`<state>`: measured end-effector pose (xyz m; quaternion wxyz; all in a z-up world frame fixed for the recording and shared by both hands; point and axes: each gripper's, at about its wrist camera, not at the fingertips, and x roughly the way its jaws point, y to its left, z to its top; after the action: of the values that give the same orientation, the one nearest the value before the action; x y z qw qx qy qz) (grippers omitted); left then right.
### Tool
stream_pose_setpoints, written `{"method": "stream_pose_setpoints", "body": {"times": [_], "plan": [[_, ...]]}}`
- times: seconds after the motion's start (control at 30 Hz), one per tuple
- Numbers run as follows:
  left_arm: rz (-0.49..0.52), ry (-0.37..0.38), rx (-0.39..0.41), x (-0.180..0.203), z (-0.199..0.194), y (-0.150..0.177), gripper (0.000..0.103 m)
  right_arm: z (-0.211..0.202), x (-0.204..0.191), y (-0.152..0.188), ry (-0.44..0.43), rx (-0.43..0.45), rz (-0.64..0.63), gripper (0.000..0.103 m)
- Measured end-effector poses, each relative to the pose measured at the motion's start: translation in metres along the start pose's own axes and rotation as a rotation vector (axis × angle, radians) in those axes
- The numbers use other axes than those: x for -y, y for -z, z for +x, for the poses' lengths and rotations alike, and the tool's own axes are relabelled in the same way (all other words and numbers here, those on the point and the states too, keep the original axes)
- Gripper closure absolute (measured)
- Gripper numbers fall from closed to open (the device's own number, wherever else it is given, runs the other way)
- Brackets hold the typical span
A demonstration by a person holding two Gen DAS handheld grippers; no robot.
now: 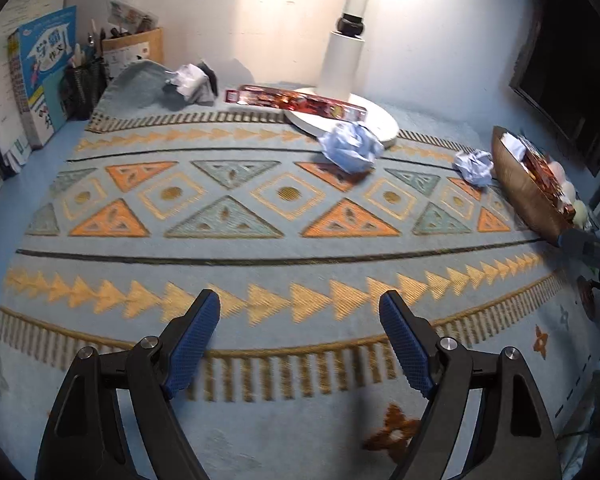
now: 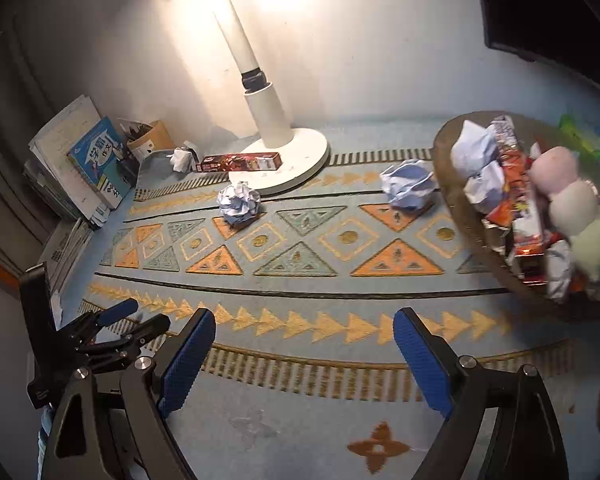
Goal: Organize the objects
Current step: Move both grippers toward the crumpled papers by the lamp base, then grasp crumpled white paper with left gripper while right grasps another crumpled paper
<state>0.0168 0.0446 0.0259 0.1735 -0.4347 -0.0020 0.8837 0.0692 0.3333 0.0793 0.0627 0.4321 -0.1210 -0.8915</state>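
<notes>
Both grippers' fingers point(image 1: 404, 344) spread, empty — centre the right gripper point(image 2: 304, 356) over the nearer paper ball point(image 2: 408, 186) before pinching, then basket point(image 2: 460, 216).

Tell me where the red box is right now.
The red box lies at the back of the mat, one end on the lamp base, left of the lamp pole in both views, beside a crumpled tissue.

The left gripper point(image 1: 300, 312) and the right gripper point(image 2: 304, 332) both tilt downward, jaws spread wide with nothing between the blue pads point(image 1: 406, 348). From the right wrist view, the left one appears at eight o'clock.
</notes>
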Motion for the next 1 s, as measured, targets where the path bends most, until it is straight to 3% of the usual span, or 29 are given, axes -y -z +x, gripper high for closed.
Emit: {"method": "stream_pose_setpoints", "body": {"times": [0.13, 0.3, 0.43, 0.53, 0.6, 0.73, 0.8, 0.87, 0.93, 0.97, 1.0], "plan": [[-0.066, -0.011, 0.036, -0.043, 0.005, -0.039, 0.022, 0.038, -0.025, -0.015, -0.065, -0.02, -0.044, 0.013], [-0.122, -0.057, 0.118, -0.085, 0.031, -0.118, 0.022, 0.093, -0.057, -0.046, -0.012, -0.007, -0.117, 0.013], [-0.222, -0.017, 0.122, -0.111, 0.076, -0.171, 0.022, 0.14, -0.064, -0.073, -0.019, 0.02, -0.079, 0.013], [-0.274, -0.028, 0.117, -0.121, 0.113, -0.195, 0.022, 0.167, -0.064, -0.085, -0.025, 0.019, -0.049, 0.013], [-0.271, -0.078, 0.1, -0.124, 0.135, -0.209, 0.022, 0.176, -0.066, -0.091, -0.04, 0.004, -0.04, 0.013], [-0.291, -0.043, 0.07, -0.129, 0.161, -0.221, 0.022, 0.187, -0.08, -0.099, 0.01, 0.015, -0.093, 0.013], [-0.28, -0.063, 0.078, -0.128, 0.167, -0.222, 0.022, 0.195, -0.084, -0.097, 0.05, -0.019, -0.111, 0.019], [-0.287, -0.069, 0.086, -0.128, 0.168, -0.222, 0.025, 0.195, -0.088, -0.096, 0.068, -0.007, -0.127, 0.039], [-0.299, -0.051, 0.09, -0.131, 0.17, -0.223, 0.043, 0.196, -0.089, -0.095, 0.077, -0.006, -0.135, 0.046], [-0.304, -0.036, 0.075, -0.133, 0.173, -0.223, 0.058, 0.195, -0.089, -0.095, 0.081, -0.003, -0.133, 0.047], [-0.309, -0.023, 0.061, -0.134, 0.175, -0.223, 0.06, 0.195, -0.088, -0.095, 0.074, 0.0, -0.131, 0.048]]}}
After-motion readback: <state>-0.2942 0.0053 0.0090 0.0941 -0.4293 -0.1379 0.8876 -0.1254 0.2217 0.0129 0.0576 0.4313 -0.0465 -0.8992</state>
